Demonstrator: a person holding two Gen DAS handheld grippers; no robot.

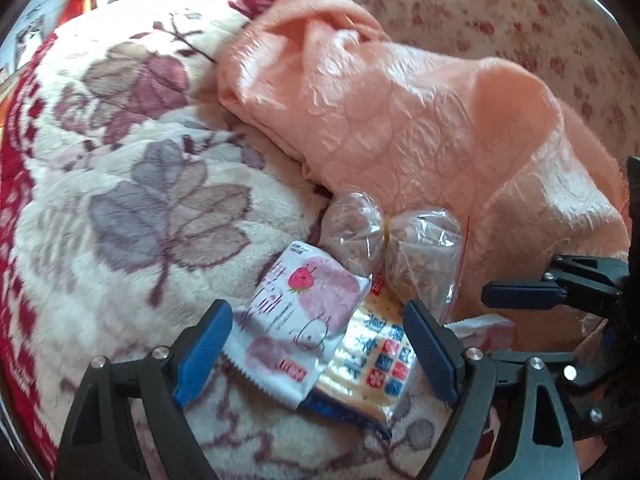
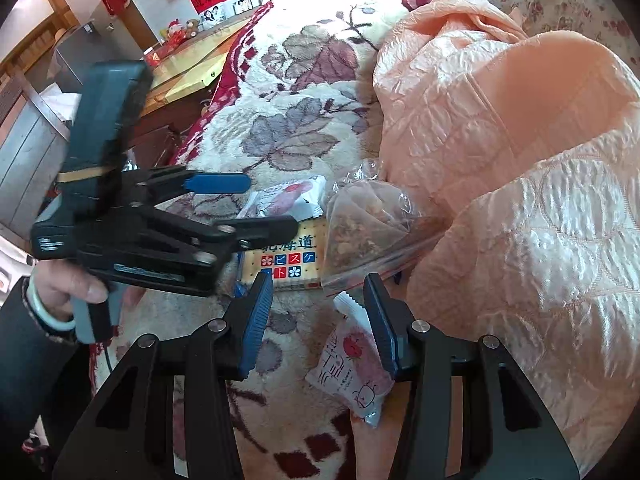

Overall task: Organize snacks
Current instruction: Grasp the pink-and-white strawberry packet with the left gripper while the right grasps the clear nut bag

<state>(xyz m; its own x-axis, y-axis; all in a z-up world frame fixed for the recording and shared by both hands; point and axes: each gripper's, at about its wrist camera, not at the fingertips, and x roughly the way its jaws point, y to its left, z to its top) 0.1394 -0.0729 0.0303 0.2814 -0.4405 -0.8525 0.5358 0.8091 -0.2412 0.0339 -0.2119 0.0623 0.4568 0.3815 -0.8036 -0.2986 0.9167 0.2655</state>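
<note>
In the left wrist view my left gripper (image 1: 318, 346) is open, its fingers on either side of a white and pink strawberry snack packet (image 1: 296, 320) that lies on a cracker pack with blue and red squares (image 1: 372, 372). A clear bag of nuts (image 1: 384, 244) lies just behind them. In the right wrist view my right gripper (image 2: 318, 312) is open over a second strawberry packet (image 2: 350, 372) on the blanket. The cracker pack (image 2: 284, 260), the nut bag (image 2: 360, 232) and the first strawberry packet (image 2: 284, 198) lie ahead. The left gripper (image 2: 256, 206) hovers over them, open.
The snacks lie on a cream floral fleece blanket (image 1: 140, 200) on a bed. A crumpled peach quilt (image 1: 420, 120) rises at the right, against the nut bag. The bed's edge, a wooden table (image 2: 192, 64) and a metal cabinet (image 2: 28, 148) are at the left.
</note>
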